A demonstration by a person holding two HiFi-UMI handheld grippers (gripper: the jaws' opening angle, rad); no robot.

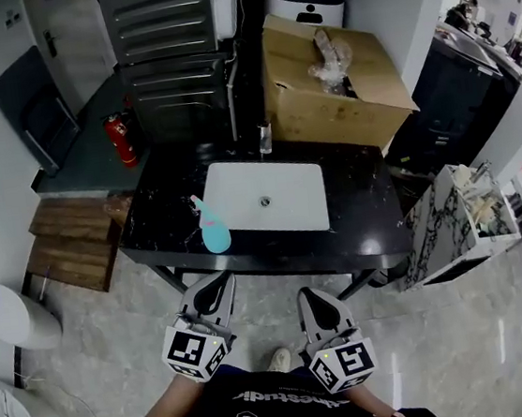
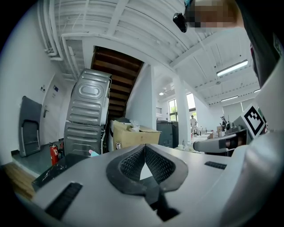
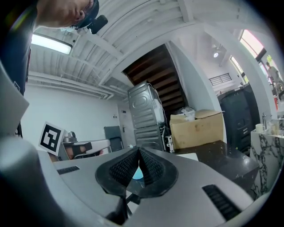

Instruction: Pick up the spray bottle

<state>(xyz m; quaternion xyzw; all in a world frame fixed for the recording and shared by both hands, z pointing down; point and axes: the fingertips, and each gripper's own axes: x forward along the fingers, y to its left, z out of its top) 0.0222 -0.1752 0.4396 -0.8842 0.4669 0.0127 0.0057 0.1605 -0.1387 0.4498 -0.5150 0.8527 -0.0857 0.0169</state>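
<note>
Your head camera looks steeply down from high over the black counter point(image 1: 364, 200), cameras on your left gripper point(image 1: 219, 279) and right gripper point(image 1: 307, 293) sit low before it, facing level, all sharing the cardboard box point(image 1: 323, 101) and stacked grey machines point(image 1: 168, 63).

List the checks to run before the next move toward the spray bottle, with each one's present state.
1. Teal plastic spray bottle located: ok, standing on the black marble counter at the white sink's left front corner.
2. Space round the bottle: ok, nothing else touches it.
3. Left gripper fingers apart for a grasp: not ok, shut and empty.
4. Right gripper fingers apart: not ok, shut and empty.
5. Grippers at the bottle: not ok, both are short of the counter's near edge.
6. Bottle's fill level: cannot tell.
</note>
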